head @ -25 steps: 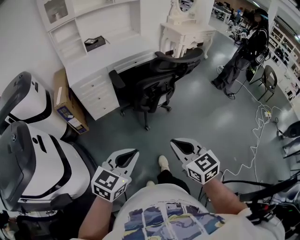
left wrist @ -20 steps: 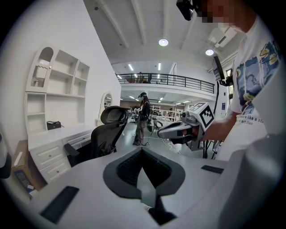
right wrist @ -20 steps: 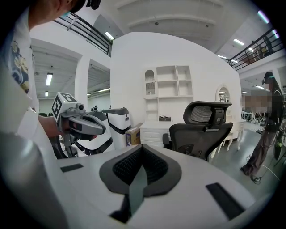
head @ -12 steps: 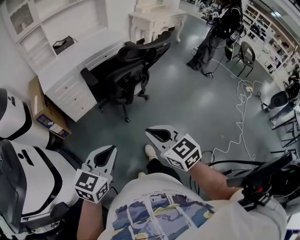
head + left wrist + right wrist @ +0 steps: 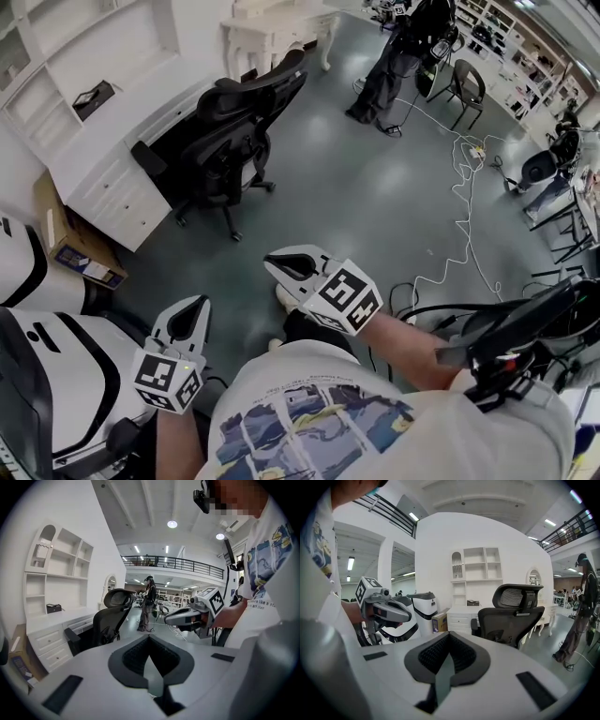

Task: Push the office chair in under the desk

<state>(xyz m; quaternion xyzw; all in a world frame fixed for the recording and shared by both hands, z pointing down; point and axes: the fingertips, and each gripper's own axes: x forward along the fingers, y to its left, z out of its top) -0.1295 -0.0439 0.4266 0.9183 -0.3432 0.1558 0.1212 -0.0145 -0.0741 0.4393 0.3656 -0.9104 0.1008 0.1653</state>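
over the last second our head view has swung, so the black mesh office chair (image 5: 230,131) and the white table with drawers and shelves (image 5: 117,192) have slid toward its upper left, while both tools have dropped lower in the frame. the chair has kept its place against the table. it stands on the grey floor (image 5: 337,187) at the table's front edge, seat turned toward the dark knee gap. its backrest and headrest lean out toward us, and its star base shows out on the floor. how deep the seat sits under the top we cannot tell. so the change is ours, not the chair's. we judge the scene fits either of two stages: a chair waiting to be shoved in, or one already in with us standing off.

the left tool (image 5: 192,314) has its jaws together on nothing. the right tool (image 5: 286,265) is the same, jaws met and empty. both hang near our body, well apart from the chair.

for room, bare floor lies open between us and the backrest. at the table's left end a brown cardboard box (image 5: 70,248) leans by the drawers, and white-and-black machine housings (image 5: 56,375) crowd our left side. white cables (image 5: 459,244) trail over the floor to the right. a person in dark clothes (image 5: 398,47) stands beyond the chair, well apart from it.
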